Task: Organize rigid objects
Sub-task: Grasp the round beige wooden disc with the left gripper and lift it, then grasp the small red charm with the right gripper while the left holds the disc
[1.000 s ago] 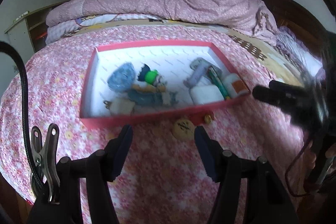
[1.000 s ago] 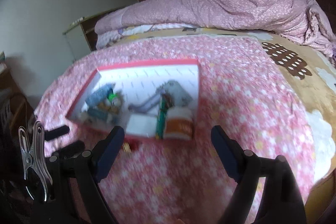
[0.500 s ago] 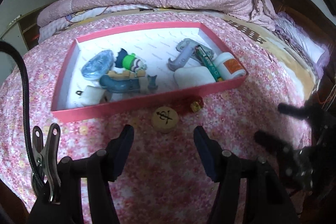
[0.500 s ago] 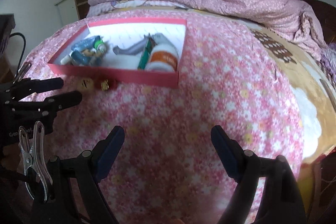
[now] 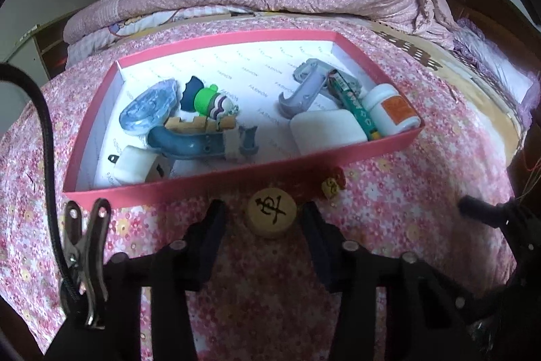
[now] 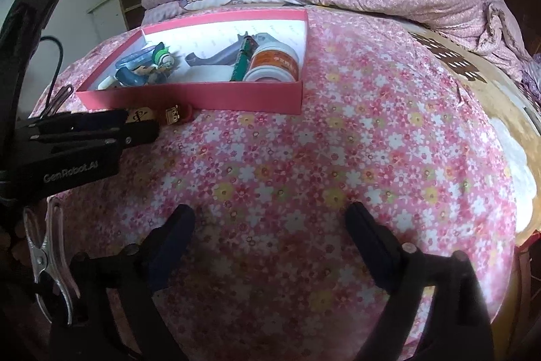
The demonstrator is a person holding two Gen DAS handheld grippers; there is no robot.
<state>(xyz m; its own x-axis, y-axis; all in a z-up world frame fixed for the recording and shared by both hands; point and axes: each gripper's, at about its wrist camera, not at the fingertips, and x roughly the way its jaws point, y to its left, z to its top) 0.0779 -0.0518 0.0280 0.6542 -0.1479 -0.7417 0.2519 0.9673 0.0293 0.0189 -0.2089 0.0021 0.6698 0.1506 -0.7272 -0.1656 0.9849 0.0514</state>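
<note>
My left hand-held gripper [image 5: 262,215] is closing around the wooden chess piece [image 5: 271,217] beside the red box [image 5: 216,181], pads not yet touching; my right hand-held gripper [image 6: 270,222] is opening wide, empty, over the bed [image 6: 338,158].

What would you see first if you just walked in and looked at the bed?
The pink box full of toys sits on the flowery bedspread. Just outside its near wall lies a round wooden chess piece, between the fingers of the closing left gripper. The right gripper is opening over bare bedspread.
</note>
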